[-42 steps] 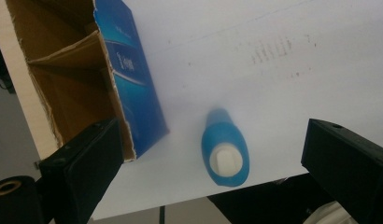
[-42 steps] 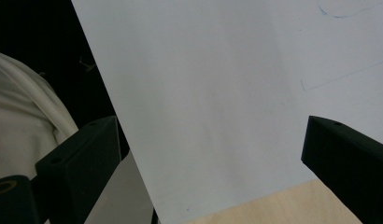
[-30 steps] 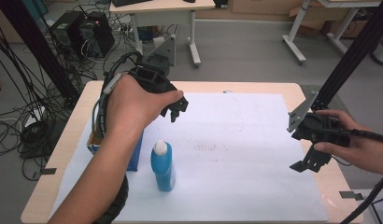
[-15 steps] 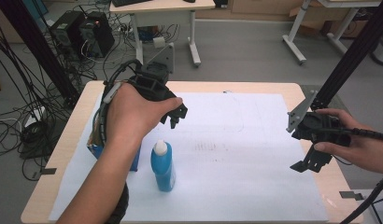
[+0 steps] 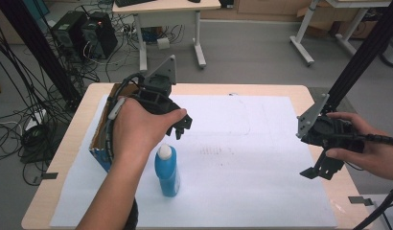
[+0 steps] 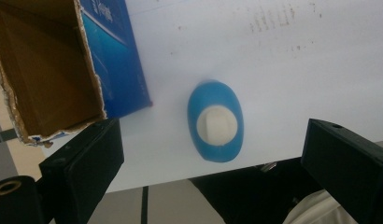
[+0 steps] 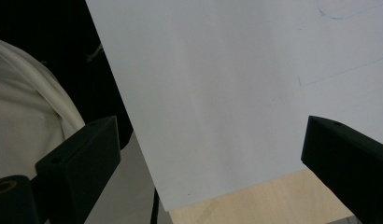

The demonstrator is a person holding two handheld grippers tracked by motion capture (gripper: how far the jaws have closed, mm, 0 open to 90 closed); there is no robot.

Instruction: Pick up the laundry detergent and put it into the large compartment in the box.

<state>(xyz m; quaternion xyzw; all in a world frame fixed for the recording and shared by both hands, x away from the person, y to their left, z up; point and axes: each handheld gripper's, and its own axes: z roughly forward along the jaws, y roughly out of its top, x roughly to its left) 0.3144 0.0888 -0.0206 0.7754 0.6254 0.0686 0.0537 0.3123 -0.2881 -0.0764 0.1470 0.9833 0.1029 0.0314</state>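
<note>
Wooden table (image 5: 324, 187) under a white paper sheet (image 5: 242, 158); grey floor, desks and cable tangles behind. Left gripper (image 5: 181, 128) held above the sheet's left part, jaws wide apart, nothing between them. Directly below in the left gripper view: blue bottle (image 6: 216, 122) with white cap (image 6: 216, 124), upright on the sheet, seen top-down between the spread jaws, not touching either. Open cardboard box with blue side (image 6: 63, 65) just beside the bottle, torn rim, standing at the sheet's left edge. Right gripper (image 5: 321, 168) near the sheet's right edge, well apart from the bottle, jaws wide apart, holding nothing, pointed down at bare paper and table edge.
</note>
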